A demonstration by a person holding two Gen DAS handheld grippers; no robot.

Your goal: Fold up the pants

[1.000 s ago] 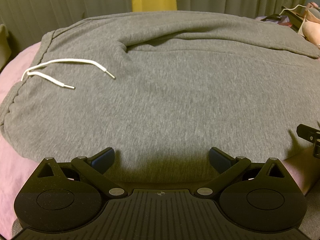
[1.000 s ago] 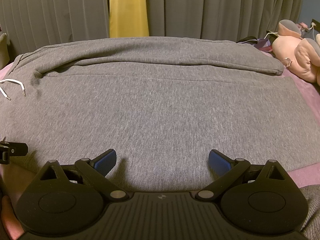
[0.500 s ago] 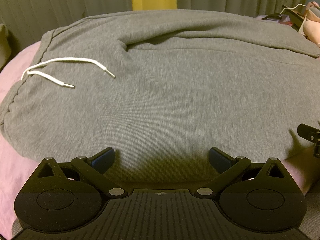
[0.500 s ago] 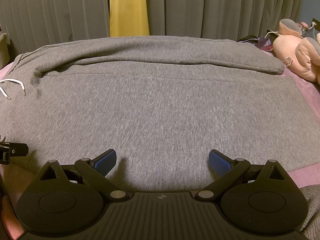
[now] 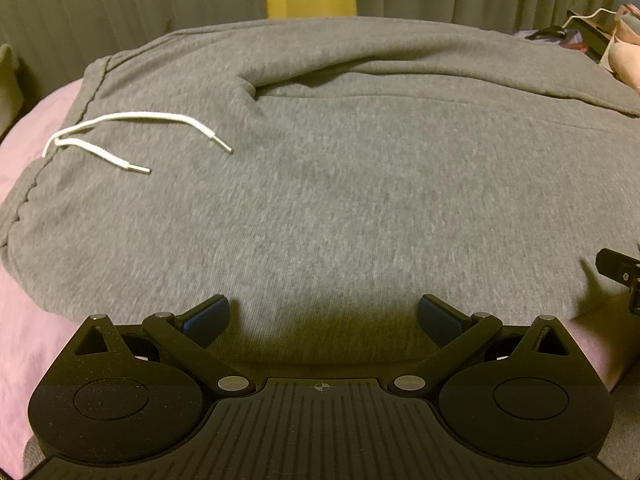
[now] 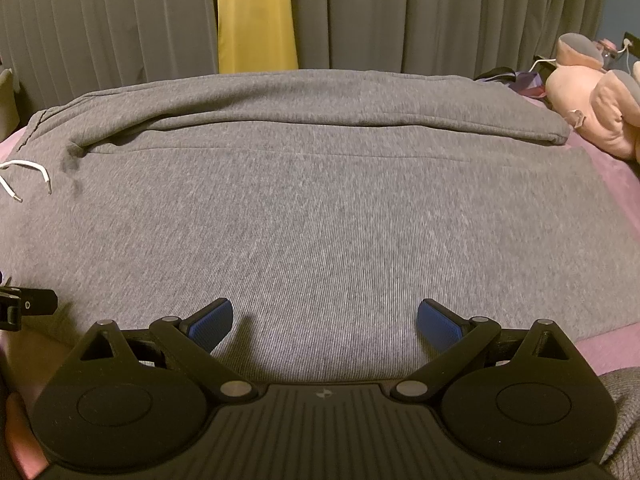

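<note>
Grey sweatpants (image 5: 340, 184) lie spread flat on a pink bed, waistband to the left, one leg doubled over along the far edge. Their white drawstring (image 5: 132, 140) lies loose near the waistband and also shows at the left of the right wrist view (image 6: 24, 178). My left gripper (image 5: 323, 316) is open and empty, just over the pants' near edge. My right gripper (image 6: 325, 320) is open and empty over the near edge of the pants (image 6: 320, 216), to the right of the left one.
A pink bedsheet (image 5: 24, 320) lies under the pants. A pink plush toy (image 6: 600, 112) and cables sit at the far right. Grey curtains (image 6: 440, 16) with a yellow strip (image 6: 256, 16) hang behind the bed.
Both grippers have crept slightly forward over the pants. Jaws stay open and the pants have not moved.
</note>
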